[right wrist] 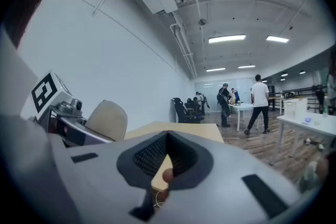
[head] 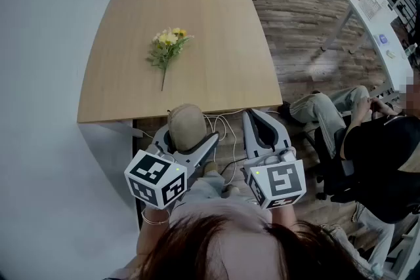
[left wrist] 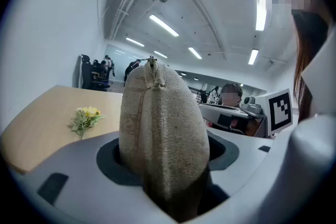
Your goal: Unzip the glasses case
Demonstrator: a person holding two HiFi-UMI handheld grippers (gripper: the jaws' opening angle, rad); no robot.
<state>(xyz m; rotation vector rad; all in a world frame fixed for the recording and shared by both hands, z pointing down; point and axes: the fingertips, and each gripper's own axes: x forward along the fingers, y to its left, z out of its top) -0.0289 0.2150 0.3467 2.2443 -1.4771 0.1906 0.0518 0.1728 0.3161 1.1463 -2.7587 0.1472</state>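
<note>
My left gripper (head: 190,132) is shut on a beige fabric glasses case (head: 185,122), held upright just in front of the near edge of the wooden table (head: 216,56). In the left gripper view the case (left wrist: 163,134) fills the space between the jaws, with its zip running up to a small pull (left wrist: 152,62) at the top. My right gripper (head: 259,115) hangs beside it to the right, shut with nothing in it. The right gripper view shows its jaw tips met (right wrist: 167,136) and the case (right wrist: 107,119) off to the left.
A small bunch of yellow flowers (head: 167,46) lies on the table's middle. White cables (head: 223,124) trail on the floor below the table edge. A seated person (head: 367,141) is close on the right, beside a white desk (head: 380,29). A wall runs along the left.
</note>
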